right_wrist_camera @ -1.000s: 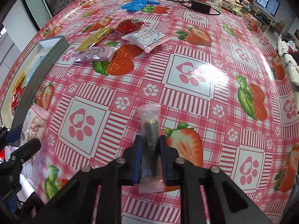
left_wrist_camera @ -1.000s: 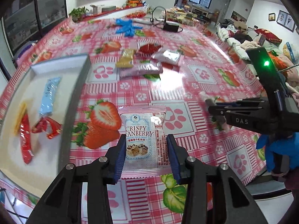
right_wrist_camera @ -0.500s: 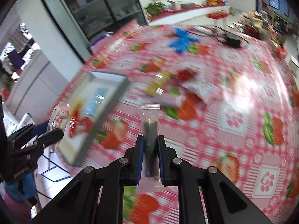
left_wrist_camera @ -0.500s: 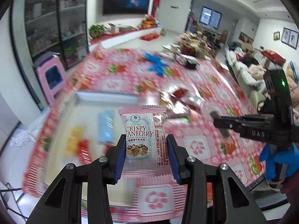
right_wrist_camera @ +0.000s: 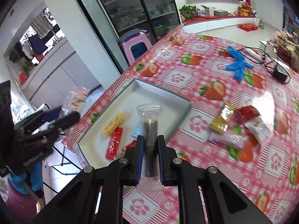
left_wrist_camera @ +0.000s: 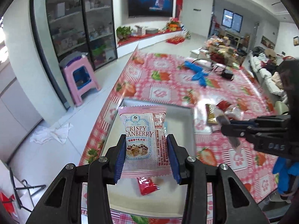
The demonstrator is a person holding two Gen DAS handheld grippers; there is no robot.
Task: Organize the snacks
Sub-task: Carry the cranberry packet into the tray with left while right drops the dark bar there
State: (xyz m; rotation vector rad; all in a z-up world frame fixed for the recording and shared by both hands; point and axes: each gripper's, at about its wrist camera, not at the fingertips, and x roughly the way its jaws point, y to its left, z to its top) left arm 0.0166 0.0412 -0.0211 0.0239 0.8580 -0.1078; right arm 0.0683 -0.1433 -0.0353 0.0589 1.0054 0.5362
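My left gripper (left_wrist_camera: 145, 156) is shut on a pink-and-white Crispy Cranberry packet (left_wrist_camera: 143, 140), held in the air above the white tray (left_wrist_camera: 179, 115). My right gripper (right_wrist_camera: 150, 160) is shut on a clear packet with a dark stick inside (right_wrist_camera: 149, 130), held above the tray's (right_wrist_camera: 162, 93) near right side. The tray holds a yellow bar (right_wrist_camera: 114, 124), a red bar (right_wrist_camera: 114, 145), a blue packet (right_wrist_camera: 137, 130) and a small red wrapper (left_wrist_camera: 146, 185). The right gripper also shows at the right of the left wrist view (left_wrist_camera: 226, 127).
Loose snacks lie on the strawberry tablecloth right of the tray: a gold bar (right_wrist_camera: 223, 117), a pink bar (right_wrist_camera: 227, 139), a red packet (right_wrist_camera: 248, 112) and a white packet (right_wrist_camera: 258, 128). Blue gloves (right_wrist_camera: 237, 65) and a black cable (right_wrist_camera: 278, 72) lie farther back. A pink stool (left_wrist_camera: 80, 76) stands beside the table.
Both grippers have lifted their packets off the table and swung left toward the tray. The tray now lies directly below them.
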